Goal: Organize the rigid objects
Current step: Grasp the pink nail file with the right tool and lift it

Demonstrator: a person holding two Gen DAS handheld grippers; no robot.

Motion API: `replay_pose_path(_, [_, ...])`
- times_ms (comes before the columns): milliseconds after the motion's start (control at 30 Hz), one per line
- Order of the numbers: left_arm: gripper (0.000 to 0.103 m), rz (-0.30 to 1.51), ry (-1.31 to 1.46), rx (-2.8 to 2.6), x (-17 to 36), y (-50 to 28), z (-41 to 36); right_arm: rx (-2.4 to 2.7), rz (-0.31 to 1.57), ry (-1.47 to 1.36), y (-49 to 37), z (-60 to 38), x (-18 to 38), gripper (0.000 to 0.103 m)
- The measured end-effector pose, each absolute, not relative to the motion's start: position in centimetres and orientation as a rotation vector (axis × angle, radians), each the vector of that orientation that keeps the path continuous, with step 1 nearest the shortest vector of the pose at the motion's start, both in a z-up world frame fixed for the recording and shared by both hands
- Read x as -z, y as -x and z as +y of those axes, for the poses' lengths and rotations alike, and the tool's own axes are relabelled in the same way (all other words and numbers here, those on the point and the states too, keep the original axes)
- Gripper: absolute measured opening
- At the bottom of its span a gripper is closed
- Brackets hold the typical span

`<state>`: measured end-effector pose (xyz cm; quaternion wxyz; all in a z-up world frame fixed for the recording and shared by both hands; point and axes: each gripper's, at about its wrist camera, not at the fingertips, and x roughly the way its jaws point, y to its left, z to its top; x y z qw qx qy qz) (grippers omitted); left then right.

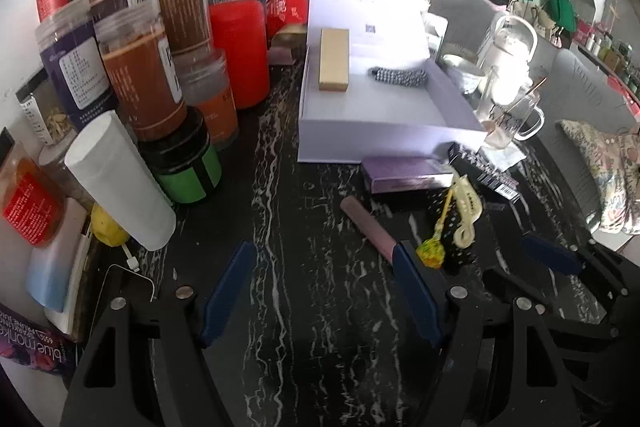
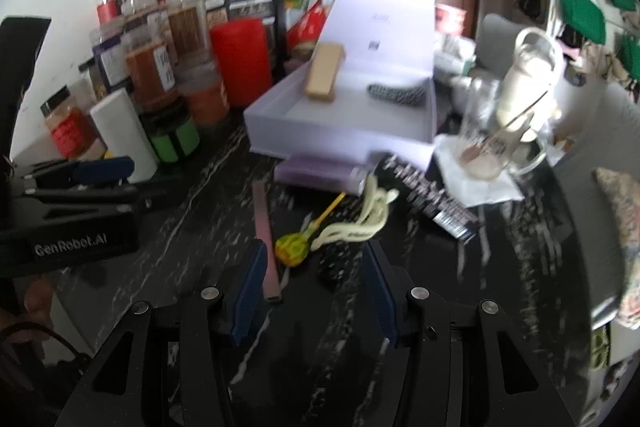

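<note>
Table [image 1: 304, 307]: black, white-veined, crowded along its left edge with jars and canisters.

White box [image 1: 360, 131]: open, lid raised behind it, at the middle of the table. Inside lay a tan block [image 1: 334, 61] at the left and a black-and-white checked roll [image 1: 398, 75] at the right.

Purple box [image 1: 404, 174]: flat on the table just in front of the white box, beside a black carton [image 1: 486, 173].

Pink stick [image 1: 370, 229]: on the table near the front, lying aslant.

Lollipop [image 1: 430, 254]: yellow-green head, yellow stick, just right of the pink stick.

Cream hair clip [image 1: 466, 211]: touching the lollipop's stick.

Left gripper [image 1: 320, 297]: jaws wide apart, nothing between them, over bare table.

Right gripper [image 2: 316, 293]: jaws partly open, holding nothing; the lollipop [image 2: 293, 248] and the near end of the pink stick [image 2: 267, 247] lay just ahead of them.

Glass mug [image 1: 508, 119]: right of the white box.
</note>
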<state>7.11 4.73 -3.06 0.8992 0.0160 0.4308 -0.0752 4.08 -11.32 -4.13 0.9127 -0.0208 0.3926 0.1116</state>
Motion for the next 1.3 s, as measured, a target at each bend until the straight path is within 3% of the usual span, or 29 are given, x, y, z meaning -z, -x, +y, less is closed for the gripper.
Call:
replay_pose_path(133, [0.073, 0.903, -0.034, 0.155, 3.6, -7.6, 5.3, -0.268, 0.862, 0.043, -4.6, -10.5, 6.3, 0.049])
replay_pose_path(400, [0.073, 0.927, -0.020, 0.125, 4.5, -8.6, 6.0, -0.346, 0.944, 0.056, -5.9, -8.5, 9.5, 0.034])
replay_pose_path(533, [0.073, 0.943, -0.008, 0.108, 5.1, -9.0, 6.4, -0.362, 0.983, 0.071, -6.2, -8.0, 10.7, 0.015])
replay_pose_path(567, [0.073, 0.949, -0.004, 0.106, 5.3, -9.1, 6.4, -0.359, 0.980, 0.084, -6.2, -7.9, 10.8, 0.014])
replay_pose_path(1133, [0.073, 0.963, -0.039, 0.198, 5.9, -8.9, 3.1, -0.338, 1.036, 0.086, -1.1, -13.0, 10.7, 0.015])
replay_pose_path(1200, [0.073, 0.960, -0.046, 0.203, 5.8, -8.9, 2.8, -0.333, 1.037, 0.069, -0.9, -13.5, 10.6, 0.018])
replay_pose_path(1267, [0.073, 0.956, -0.056, 0.203, 5.7, -8.9, 2.5, -0.329, 1.033, 0.058, -1.4, -13.6, 10.7, 0.032])
replay_pose_path(1300, [0.074, 0.953, -0.061, 0.201, 5.7, -8.9, 2.5, -0.327, 1.026, 0.053, -1.6, -13.7, 10.7, 0.033])
